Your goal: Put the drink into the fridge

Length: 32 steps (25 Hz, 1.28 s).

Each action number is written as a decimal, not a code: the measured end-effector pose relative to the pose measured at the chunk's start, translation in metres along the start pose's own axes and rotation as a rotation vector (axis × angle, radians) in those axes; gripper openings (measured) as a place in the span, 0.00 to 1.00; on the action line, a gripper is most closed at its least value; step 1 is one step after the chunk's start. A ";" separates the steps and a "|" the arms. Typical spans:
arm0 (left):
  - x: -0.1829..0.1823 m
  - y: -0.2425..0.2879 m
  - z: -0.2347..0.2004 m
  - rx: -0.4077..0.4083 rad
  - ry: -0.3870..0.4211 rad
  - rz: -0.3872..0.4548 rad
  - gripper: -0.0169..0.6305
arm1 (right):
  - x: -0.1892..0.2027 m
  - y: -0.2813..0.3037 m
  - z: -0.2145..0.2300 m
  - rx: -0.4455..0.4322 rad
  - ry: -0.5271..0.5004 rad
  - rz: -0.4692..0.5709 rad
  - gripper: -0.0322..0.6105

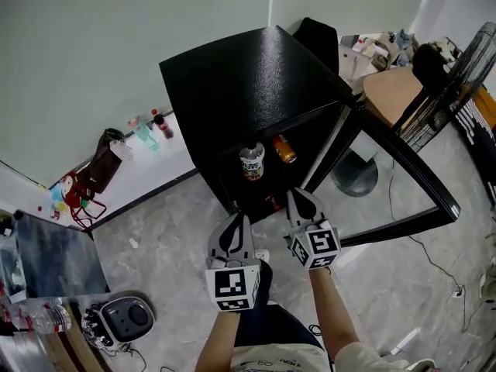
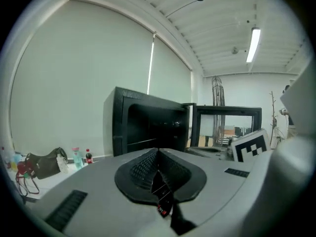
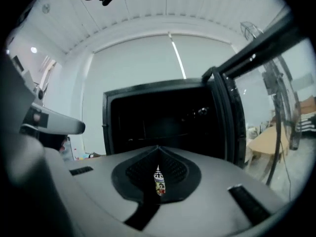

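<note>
In the head view a black fridge (image 1: 256,76) stands with its door (image 1: 403,161) swung open to the right. On its shelf a clear drink bottle (image 1: 252,161) with a printed label stands beside an orange can (image 1: 284,149). Both grippers hover side by side just in front of the opening, and neither holds anything. My left gripper (image 1: 239,218) is shut, and its pads meet in the left gripper view (image 2: 157,154). My right gripper (image 1: 294,195) is also shut. In the right gripper view (image 3: 158,154) the drink bottle (image 3: 158,180) shows through the slit below the tips.
Small bottles (image 1: 149,129) and a dark bag (image 1: 99,167) line the white ledge to the left. A standing fan (image 1: 457,68) with its round base (image 1: 356,176) and a cluttered desk (image 1: 394,90) are behind the door. A grey device (image 1: 128,317) lies on the floor near left.
</note>
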<state>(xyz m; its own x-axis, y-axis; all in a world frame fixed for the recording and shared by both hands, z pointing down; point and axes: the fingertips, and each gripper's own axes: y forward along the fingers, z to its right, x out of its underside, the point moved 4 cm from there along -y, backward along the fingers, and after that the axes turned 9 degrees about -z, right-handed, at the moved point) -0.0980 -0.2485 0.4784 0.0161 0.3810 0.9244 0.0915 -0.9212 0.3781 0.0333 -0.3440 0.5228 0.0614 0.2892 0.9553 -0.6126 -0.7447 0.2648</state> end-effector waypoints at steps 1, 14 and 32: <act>-0.007 -0.008 0.004 -0.003 -0.001 0.009 0.03 | -0.013 -0.014 -0.002 0.007 -0.010 0.019 0.05; -0.068 -0.106 0.049 -0.012 0.014 0.114 0.03 | -0.108 -0.158 -0.041 0.079 -0.044 0.122 0.05; -0.089 -0.174 0.070 -0.011 0.041 0.170 0.03 | -0.137 -0.259 -0.082 0.110 -0.033 0.178 0.05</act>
<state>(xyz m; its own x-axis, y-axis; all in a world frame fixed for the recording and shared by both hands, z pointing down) -0.0459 -0.1166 0.3264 -0.0100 0.2162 0.9763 0.0797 -0.9731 0.2163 0.1186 -0.1416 0.3124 -0.0126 0.1288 0.9916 -0.5261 -0.8442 0.1030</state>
